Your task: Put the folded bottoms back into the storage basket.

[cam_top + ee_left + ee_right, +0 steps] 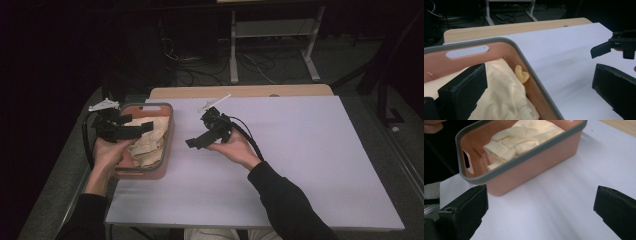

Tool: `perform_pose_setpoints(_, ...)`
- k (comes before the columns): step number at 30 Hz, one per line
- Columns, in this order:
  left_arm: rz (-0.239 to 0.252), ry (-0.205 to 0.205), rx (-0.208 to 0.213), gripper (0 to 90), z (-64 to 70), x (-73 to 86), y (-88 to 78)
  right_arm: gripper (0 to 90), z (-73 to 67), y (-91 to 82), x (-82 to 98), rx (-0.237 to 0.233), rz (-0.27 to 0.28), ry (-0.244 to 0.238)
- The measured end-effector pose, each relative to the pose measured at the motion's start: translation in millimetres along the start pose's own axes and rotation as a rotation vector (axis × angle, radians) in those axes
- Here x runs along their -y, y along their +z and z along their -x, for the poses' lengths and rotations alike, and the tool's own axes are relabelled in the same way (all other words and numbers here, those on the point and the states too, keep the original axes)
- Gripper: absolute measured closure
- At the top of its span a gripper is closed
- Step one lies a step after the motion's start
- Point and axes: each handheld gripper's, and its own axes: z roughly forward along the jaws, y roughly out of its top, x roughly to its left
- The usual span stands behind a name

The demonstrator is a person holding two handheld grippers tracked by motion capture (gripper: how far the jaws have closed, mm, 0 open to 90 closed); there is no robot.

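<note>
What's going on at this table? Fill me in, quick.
A person holds a two-jaw gripper in each hand at a white-topped table. The left gripper hangs open over a pink basket with a grey rim, which holds a crumpled cream cloth. The right gripper hovers open above the bare tabletop just beside the basket, pointing toward it. Neither one holds or touches anything; the cloth lies loose in the basket.

A pink plastic basket with a grey rim (169, 131) sits at the left edge of the white bench. Inside lies a crumpled cream-yellow cloth (150, 140), heaped loosely below the rim.
</note>
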Motion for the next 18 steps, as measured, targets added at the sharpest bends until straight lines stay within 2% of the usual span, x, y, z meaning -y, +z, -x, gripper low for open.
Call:
perform_pose_setpoints(11, 0.010, 0.028, 0.035, 0.0, 21.6, 5.4, 4.5, 0.0, 12.1, -20.4, 21.0, 0.009, 0.027, 0.022)
perform_pose_setpoints(18, 0.019, 0.026, 0.052, 0.0, 29.3, 11.7, 5.4, 0.0, 16.8, -33.1, 33.7, 0.017, 0.039, 0.025)
